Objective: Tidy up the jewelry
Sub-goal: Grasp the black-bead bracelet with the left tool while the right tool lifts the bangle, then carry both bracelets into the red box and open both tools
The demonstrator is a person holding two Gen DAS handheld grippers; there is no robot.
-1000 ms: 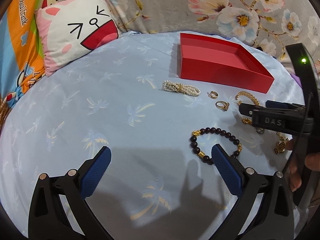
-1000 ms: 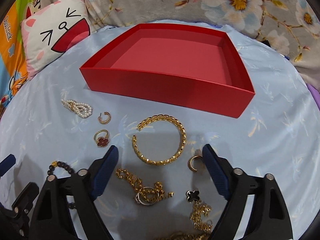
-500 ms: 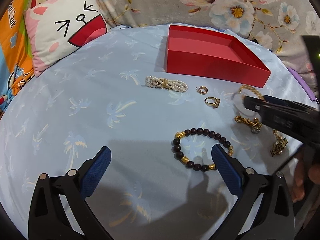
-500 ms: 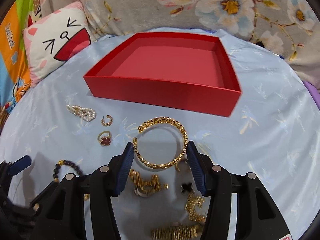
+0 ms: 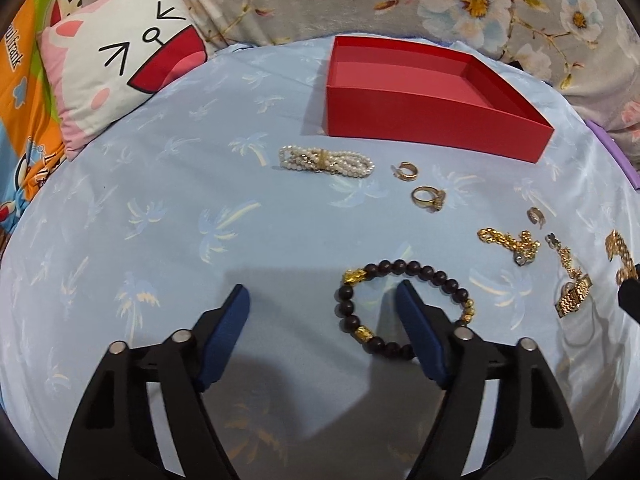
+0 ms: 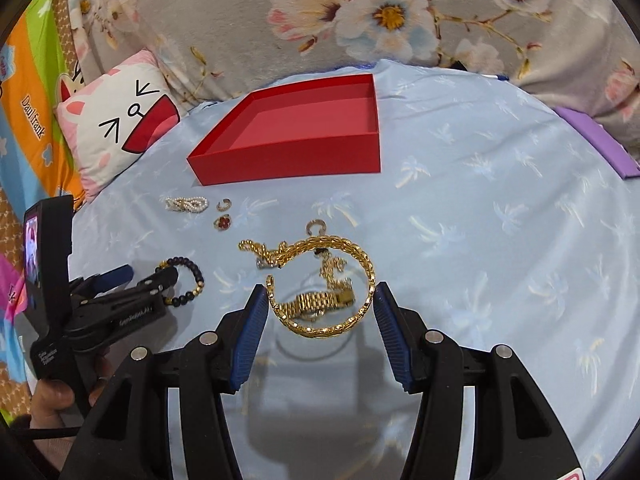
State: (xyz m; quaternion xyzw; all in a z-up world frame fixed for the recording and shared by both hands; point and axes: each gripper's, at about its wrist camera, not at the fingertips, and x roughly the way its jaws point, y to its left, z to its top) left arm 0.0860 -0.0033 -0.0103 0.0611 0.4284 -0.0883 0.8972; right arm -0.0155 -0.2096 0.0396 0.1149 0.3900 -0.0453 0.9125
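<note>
Right gripper (image 6: 320, 312) clamps the gold bangle (image 6: 324, 286) by its outer edges, lifted at frame centre above its shadow, likely bound for the empty red box (image 6: 288, 156), upper centre. Left gripper (image 5: 322, 312) spread apart, straddling the dark bead bracelet (image 5: 404, 308).

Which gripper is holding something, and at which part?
The right gripper holds the gold bangle by its two opposite sides, raised off the cloth. The left gripper holds nothing.

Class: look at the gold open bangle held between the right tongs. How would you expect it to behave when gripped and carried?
The gold bangle keeps its open C shape between the right tongs, so it is probably rigid, not floppy. Its polished, rounded metal may slip on the pads. The gap suggests a hard squeeze could flex it.
</note>
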